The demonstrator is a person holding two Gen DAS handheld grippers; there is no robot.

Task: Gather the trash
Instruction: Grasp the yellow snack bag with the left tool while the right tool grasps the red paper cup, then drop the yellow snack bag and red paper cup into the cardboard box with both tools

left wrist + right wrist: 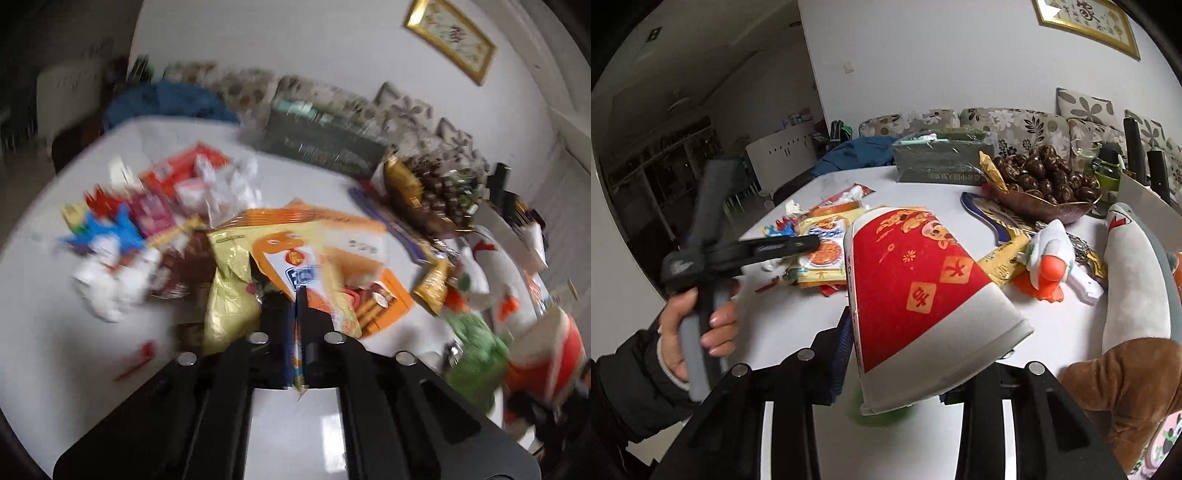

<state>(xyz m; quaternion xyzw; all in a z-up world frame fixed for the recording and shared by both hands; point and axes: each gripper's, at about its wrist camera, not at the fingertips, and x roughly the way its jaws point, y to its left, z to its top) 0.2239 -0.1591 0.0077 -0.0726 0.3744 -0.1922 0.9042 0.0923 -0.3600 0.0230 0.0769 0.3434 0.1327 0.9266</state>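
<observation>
My left gripper (297,295) has its jaws pinched narrow on the edge of an orange and yellow snack wrapper (295,258), which sits in the middle of the white worktop (55,350). A crinkled yellow bag (229,295) lies just left of it and an orange biscuit packet (384,295) touches it on the right. Further left is a loose heap of wrappers (122,229), red, pink, blue and white; that view is too blurred for me to count them. A small red scrap (142,354) lies alone, near left.

My right gripper (897,332) holds one red and white paper cup (916,295) tilted on its side, jaws set wide against its walls, rim toward the left. The cup blocks much of my view of the worktop beyond. Through that camera I see the left hand (694,332) gripping its tool over the wrapper pile.

Right of the cup lie one toy duck (1052,258), one grey plush shark (1137,277) and a brown plush toy (1126,387). Far right stands one glass bowl of brown nuts (1045,181), with a dark green box (942,158) beside it and a sofa (1008,122) behind.
</observation>
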